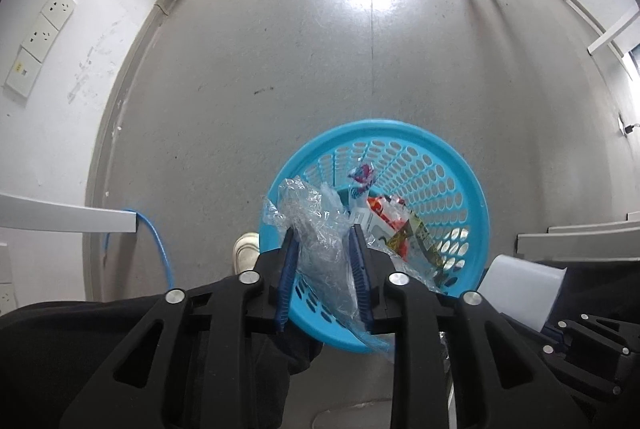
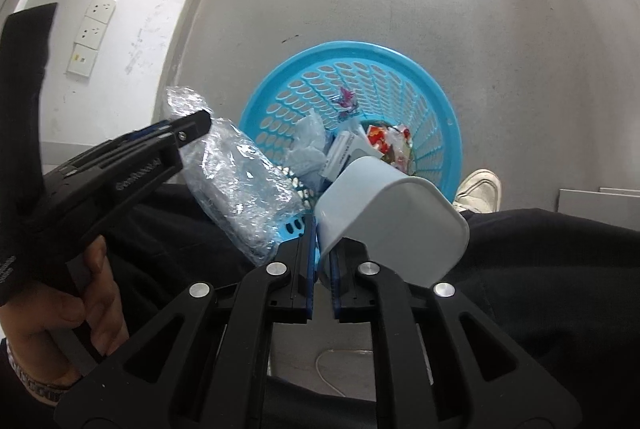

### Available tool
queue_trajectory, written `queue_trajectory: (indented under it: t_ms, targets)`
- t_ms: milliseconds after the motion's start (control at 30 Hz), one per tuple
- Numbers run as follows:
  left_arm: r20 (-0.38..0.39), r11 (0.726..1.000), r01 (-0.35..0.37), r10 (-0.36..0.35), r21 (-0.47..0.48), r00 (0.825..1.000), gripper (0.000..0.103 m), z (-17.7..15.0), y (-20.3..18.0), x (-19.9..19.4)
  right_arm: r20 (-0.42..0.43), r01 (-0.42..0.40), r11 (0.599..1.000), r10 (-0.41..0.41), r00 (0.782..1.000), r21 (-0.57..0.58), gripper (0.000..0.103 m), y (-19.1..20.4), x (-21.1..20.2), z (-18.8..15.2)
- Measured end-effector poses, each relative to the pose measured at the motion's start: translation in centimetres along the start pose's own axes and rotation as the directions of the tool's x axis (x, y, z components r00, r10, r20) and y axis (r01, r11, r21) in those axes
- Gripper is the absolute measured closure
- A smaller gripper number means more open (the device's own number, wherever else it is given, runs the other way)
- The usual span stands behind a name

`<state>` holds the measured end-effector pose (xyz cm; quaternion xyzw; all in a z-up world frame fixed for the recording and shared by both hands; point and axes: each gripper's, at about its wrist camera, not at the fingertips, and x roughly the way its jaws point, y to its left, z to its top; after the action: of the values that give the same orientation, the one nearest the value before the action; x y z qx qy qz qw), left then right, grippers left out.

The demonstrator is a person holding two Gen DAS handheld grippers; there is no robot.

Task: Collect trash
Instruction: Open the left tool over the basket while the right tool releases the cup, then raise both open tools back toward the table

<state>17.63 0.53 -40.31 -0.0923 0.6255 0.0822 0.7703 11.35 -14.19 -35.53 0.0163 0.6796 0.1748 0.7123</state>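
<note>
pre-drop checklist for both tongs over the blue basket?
1. Left tongs have the clear plastic wrap between their fingers: ok.
2. Wrap above the blue basket: partly, it straddles the near rim: not ok.
3. Right tongs pinch the pale blue cup's wall: ok.
4. Cup mouth tipped toward the basket: ok.
5. Cup emptied: cannot tell.
6. Room left in the basket: ok, trash sits low.

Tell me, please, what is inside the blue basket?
Inside the blue basket lie a red-and-white wrapper, a white carton, crumpled pale plastic and a purple scrap. The light blue cup hides its near part.
</note>
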Motion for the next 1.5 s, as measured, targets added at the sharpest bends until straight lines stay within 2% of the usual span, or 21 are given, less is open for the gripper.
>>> queue_trajectory:
  t_ms: [33,67,100,200,400,667,767,900,967,1067,1300,1500]
  targets:
    - [0.016,1.000,0.008,-0.008,-0.005,1.000,0.066,0.2,0.1,-0.2,0.011,-0.009,1.000,0.009,1.000,-0.002,0.088,0.1,0.0,0.1]
    - [0.029,1.000,0.012,-0.012,-0.009,1.000,0.050,0.2,0.1,-0.3,0.022,-0.015,1.000,0.015,1.000,-0.007,0.081,0.2,-0.1,0.1]
    - [0.046,1.000,0.014,-0.013,-0.016,0.999,0.046,0.3,0.2,-0.6,0.028,-0.020,1.000,0.020,0.999,-0.014,0.080,0.3,-0.3,0.1]
    - [0.063,0.999,0.014,-0.011,-0.042,0.998,0.046,0.2,0.6,-0.9,0.029,-0.011,1.000,0.011,1.000,-0.021,0.079,0.3,-0.3,0.0]
    - [0.028,0.995,0.030,-0.027,-0.092,0.999,0.046,-0.1,1.4,-1.1,0.030,0.021,1.000,-0.021,0.999,-0.001,0.078,-0.1,-0.6,-0.2]
    - [0.006,0.995,0.061,-0.061,-0.080,0.998,0.046,-1.9,1.1,-2.8,0.088,0.087,0.996,-0.084,0.993,-0.025,0.073,0.5,-2.6,-1.5]
    - [0.036,0.995,0.065,-0.062,-0.069,0.997,0.045,-2.5,1.0,-3.9,0.122,0.121,0.993,-0.119,0.985,-0.008,0.073,0.4,-3.6,-2.0]
    - [0.053,0.998,0.058,-0.057,-0.026,0.997,0.044,-3.5,0.1,-5.2,0.143,0.123,0.992,-0.121,0.982,-0.010,0.073,0.4,-4.8,-2.6]
    - [0.060,0.998,0.066,-0.065,-0.018,0.996,0.044,-4.0,0.0,-6.0,0.152,0.139,0.990,-0.133,0.979,-0.027,0.068,0.8,-5.4,-3.0]
    - [0.089,0.996,0.084,-0.083,-0.012,0.993,0.043,-5.0,0.2,-7.5,0.187,0.177,0.984,-0.168,0.968,-0.028,0.066,0.9,-6.9,-3.5]
    - [0.187,0.996,0.086,-0.092,0.039,0.978,0.038,-7.1,-0.2,-11.1,0.261,0.194,0.977,-0.165,0.951,-0.088,0.060,1.9,-9.5,-5.4]
    - [0.200,0.994,0.098,-0.105,0.044,0.974,0.036,-7.7,0.1,-12.5,0.308,0.163,0.981,-0.125,0.943,-0.101,0.053,1.9,-11.9,-7.1]
